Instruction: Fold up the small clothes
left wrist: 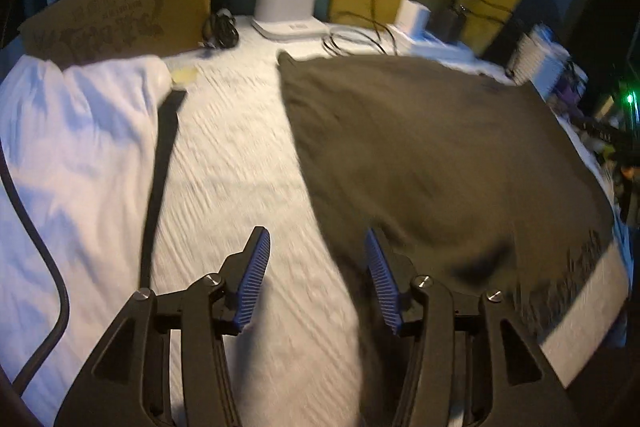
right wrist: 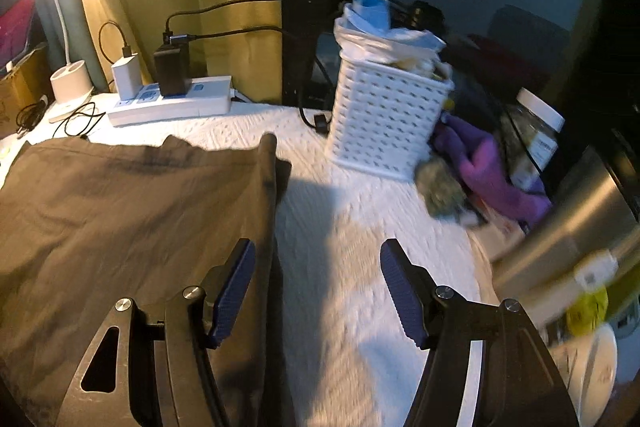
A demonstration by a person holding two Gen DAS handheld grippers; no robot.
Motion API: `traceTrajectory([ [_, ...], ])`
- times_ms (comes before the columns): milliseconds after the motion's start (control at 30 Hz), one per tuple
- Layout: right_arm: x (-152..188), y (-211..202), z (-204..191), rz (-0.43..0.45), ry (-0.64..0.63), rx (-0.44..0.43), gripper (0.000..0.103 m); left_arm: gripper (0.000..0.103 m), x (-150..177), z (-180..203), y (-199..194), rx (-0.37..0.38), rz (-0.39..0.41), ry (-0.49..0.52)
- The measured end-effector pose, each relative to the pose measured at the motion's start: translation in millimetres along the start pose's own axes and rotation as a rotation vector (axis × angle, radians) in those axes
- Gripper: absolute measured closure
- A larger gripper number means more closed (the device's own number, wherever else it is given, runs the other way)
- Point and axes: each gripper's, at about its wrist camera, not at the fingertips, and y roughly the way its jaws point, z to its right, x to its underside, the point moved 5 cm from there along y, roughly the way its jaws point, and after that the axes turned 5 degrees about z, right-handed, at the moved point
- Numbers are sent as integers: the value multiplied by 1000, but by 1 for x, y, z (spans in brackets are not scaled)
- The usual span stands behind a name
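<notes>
Left wrist view: dark brown garment [left wrist: 432,163] spread flat on the white textured table cover [left wrist: 240,163], filling the right half of the picture; near edge lies just beside the right finger.
Garment, right wrist view: same brown garment [right wrist: 132,211] at left, its folded side edge running up the middle; one blue pad [right wrist: 234,291] sits over the cloth, whether touching cannot be told.
Left gripper [left wrist: 318,279]: jaws parted about halfway, nothing between them, bare cover below.
Right gripper [right wrist: 320,295]: jaws set wide, empty, white cover between the fingers.
Seen only from left wrist: white cloth [left wrist: 76,163] at far left with a black strap [left wrist: 162,171] along its edge; cardboard box [left wrist: 132,15] behind it.
Seen only from right wrist: white lattice basket [right wrist: 384,119] stuffed with bags, purple fabric [right wrist: 492,171], a jar [right wrist: 536,139], a metal cylinder [right wrist: 580,223] at the right edge.
Both views: white lamp base [left wrist: 286,7] and power strip [right wrist: 172,105] with chargers plugged in, at the back of the table.
Image quality: motion blur in both, heavier toward the edges.
</notes>
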Motion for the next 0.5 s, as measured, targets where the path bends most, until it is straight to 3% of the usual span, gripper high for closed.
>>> traceTrajectory([
  [200, 26, -30, 2, 1, 28, -1, 36, 53, 40, 15, -12, -22, -23, 63],
  [333, 41, -40, -1, -6, 33, -7, 36, 53, 48, 28, -18, -15, -5, 88],
  [500, 57, -48, 1, -12, 55, -7, 36, 53, 51, 37, -18, -67, 29, 135],
])
